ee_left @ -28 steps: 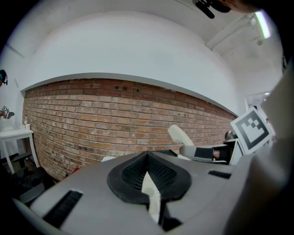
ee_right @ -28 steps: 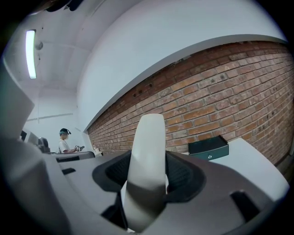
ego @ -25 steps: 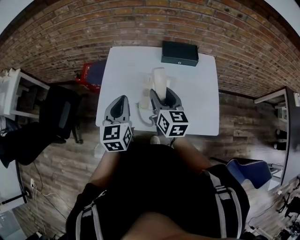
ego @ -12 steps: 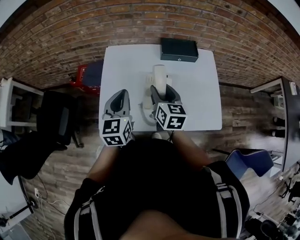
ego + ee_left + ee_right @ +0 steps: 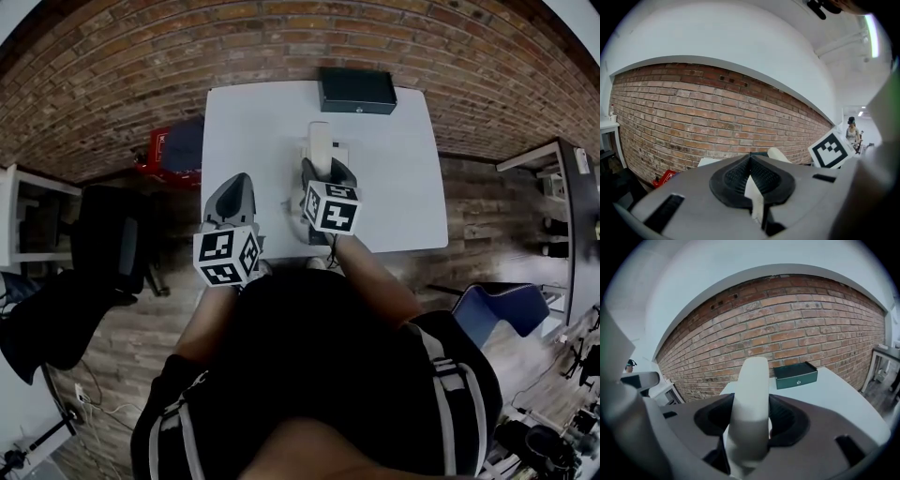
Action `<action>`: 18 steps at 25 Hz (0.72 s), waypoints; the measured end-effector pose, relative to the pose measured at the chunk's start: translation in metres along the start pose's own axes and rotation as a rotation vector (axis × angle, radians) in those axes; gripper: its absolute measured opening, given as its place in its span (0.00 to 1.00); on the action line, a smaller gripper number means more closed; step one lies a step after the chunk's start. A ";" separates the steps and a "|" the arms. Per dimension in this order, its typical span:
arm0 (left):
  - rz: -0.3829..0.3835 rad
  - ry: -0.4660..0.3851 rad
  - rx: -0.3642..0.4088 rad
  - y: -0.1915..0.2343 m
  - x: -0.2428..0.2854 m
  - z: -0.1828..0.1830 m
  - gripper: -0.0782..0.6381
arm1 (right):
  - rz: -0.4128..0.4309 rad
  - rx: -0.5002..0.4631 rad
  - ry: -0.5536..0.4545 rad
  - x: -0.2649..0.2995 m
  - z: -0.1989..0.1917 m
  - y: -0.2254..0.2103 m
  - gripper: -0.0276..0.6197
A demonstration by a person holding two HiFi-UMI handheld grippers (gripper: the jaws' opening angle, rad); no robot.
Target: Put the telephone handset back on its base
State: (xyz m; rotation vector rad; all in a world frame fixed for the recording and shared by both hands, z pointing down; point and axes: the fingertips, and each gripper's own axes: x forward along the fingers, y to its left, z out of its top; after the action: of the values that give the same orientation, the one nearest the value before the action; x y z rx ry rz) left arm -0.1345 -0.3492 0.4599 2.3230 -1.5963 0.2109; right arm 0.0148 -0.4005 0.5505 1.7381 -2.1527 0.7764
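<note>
My right gripper is shut on a white telephone handset, which sticks out past the jaws over the middle of the white table. In the right gripper view the handset stands lengthwise between the two dark pads. The white phone base shows only as a sliver beside the handset, mostly hidden under it and the gripper. My left gripper hovers at the table's near left edge, jaws together and empty; from there the handset's tip shows beyond it.
A dark green box lies at the table's far edge, by the brick wall. A red object and a black chair stand on the floor to the left, a blue chair to the right.
My right gripper has carried the handset a little farther over the table, away from me. The left gripper has kept its place near the front edge.
</note>
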 end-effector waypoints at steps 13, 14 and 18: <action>0.031 -0.009 0.009 0.021 -0.016 0.002 0.10 | -0.140 0.038 0.175 0.053 -0.061 -0.011 0.36; 0.034 -0.010 0.009 0.023 -0.017 0.002 0.10 | -0.140 0.034 0.183 0.056 -0.065 -0.010 0.36; 0.047 -0.010 0.011 0.028 -0.021 0.002 0.10 | -0.151 0.021 0.188 0.069 -0.075 -0.011 0.36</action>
State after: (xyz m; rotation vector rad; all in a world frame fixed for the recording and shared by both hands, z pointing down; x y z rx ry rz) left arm -0.1685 -0.3404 0.4566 2.3003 -1.6595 0.2198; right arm -0.0011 -0.4167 0.6507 1.7383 -1.8742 0.8867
